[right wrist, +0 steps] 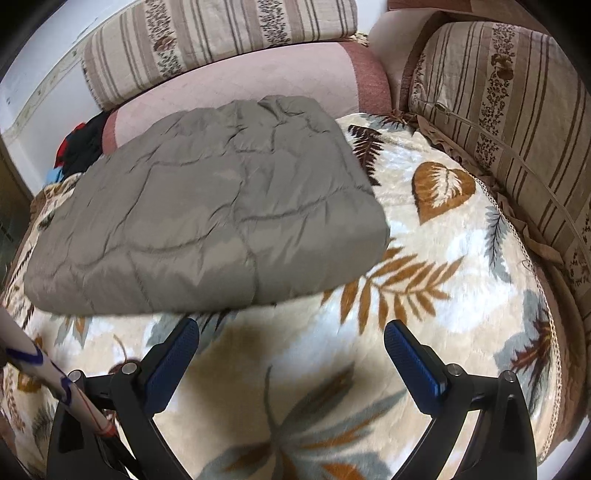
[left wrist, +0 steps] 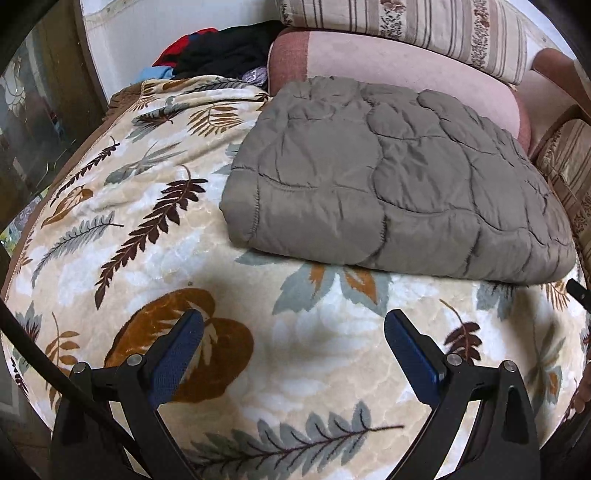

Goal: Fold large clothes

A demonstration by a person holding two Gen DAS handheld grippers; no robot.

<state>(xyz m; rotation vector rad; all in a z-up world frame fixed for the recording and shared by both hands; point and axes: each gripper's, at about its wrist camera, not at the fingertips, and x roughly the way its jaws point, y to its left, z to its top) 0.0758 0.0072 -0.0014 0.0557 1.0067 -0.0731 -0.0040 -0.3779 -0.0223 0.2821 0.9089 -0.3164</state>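
Observation:
A grey-brown quilted garment (left wrist: 399,184) lies folded into a thick flat rectangle on a cream leaf-patterned blanket (left wrist: 155,236). It also shows in the right wrist view (right wrist: 207,218), on the same blanket (right wrist: 443,258). My left gripper (left wrist: 293,325) is open and empty, hovering over the blanket just in front of the garment's near folded edge. My right gripper (right wrist: 291,332) is open and empty too, just short of the garment's near edge.
A pink bolster (left wrist: 388,59) and a striped floral cushion (left wrist: 406,26) lie behind the garment. A pile of black, red and blue clothes (left wrist: 221,51) sits at the back left. Another striped cushion (right wrist: 509,122) lines the right side. A dark cabinet (left wrist: 33,122) stands at the left.

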